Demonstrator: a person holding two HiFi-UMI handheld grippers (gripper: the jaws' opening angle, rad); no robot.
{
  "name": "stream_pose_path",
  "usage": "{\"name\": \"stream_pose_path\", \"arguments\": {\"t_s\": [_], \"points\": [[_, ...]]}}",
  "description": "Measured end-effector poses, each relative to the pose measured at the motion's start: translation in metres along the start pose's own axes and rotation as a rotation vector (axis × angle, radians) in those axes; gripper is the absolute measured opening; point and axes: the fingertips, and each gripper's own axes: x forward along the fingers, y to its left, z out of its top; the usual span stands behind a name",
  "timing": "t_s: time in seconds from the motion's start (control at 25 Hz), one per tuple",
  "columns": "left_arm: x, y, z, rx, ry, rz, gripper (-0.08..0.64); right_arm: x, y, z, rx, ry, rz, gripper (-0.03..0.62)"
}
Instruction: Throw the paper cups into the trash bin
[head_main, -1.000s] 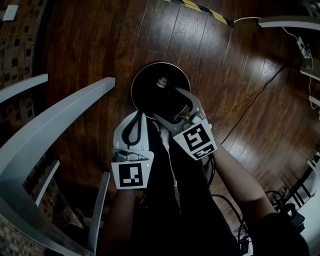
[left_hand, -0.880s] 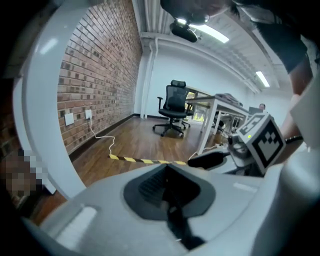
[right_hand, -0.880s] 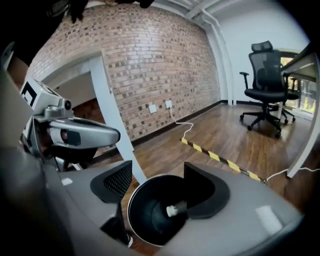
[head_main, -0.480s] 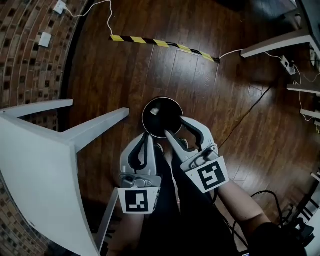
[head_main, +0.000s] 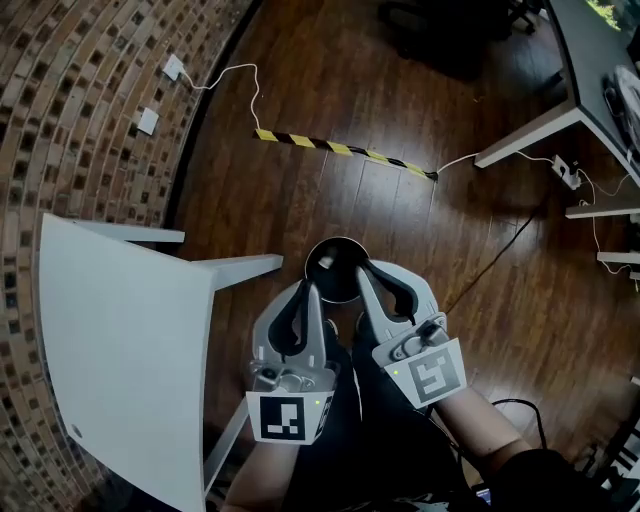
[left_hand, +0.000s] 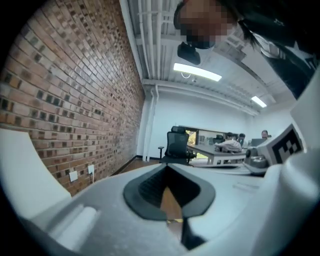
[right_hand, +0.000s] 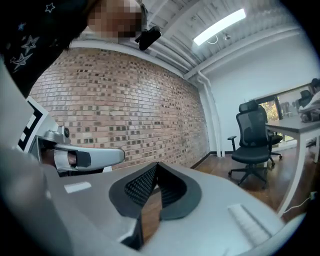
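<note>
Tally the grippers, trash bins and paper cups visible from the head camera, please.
Grippers: 2 (left gripper, right gripper)
Trash bin: 1
Paper cup, inside the bin: 1
Total: 4

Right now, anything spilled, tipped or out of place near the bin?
Nothing stands out. The trash bin stands upright on the wood floor with a pale thing, likely a paper cup, inside; no cups lie around it. The left tongs are shut and empty; the right tongs have just closed on nothing.
</note>
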Motion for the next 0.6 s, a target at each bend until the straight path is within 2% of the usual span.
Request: {"name": "stream_pose_path", "arguments": {"t_s": [0.24,0.4,0.6], "points": [[-0.025,-0.01,0.051,0.03,-0.036,-0.026,0.005,-0.008,0.02,0.068,-0.022,-0.075,0.006,0.006],[-0.034,-0.015,0.082,0.059,-0.066,-0.019,0.005,-0.016,0.034,0.106,-0.088,-0.125,0.023,0.006],[-0.052,-0.017,0.123,0.07,-0.083,0.006,0.005,-0.031,0.049,0.16,-0.128,-0.208,0.032,0.006]]}}
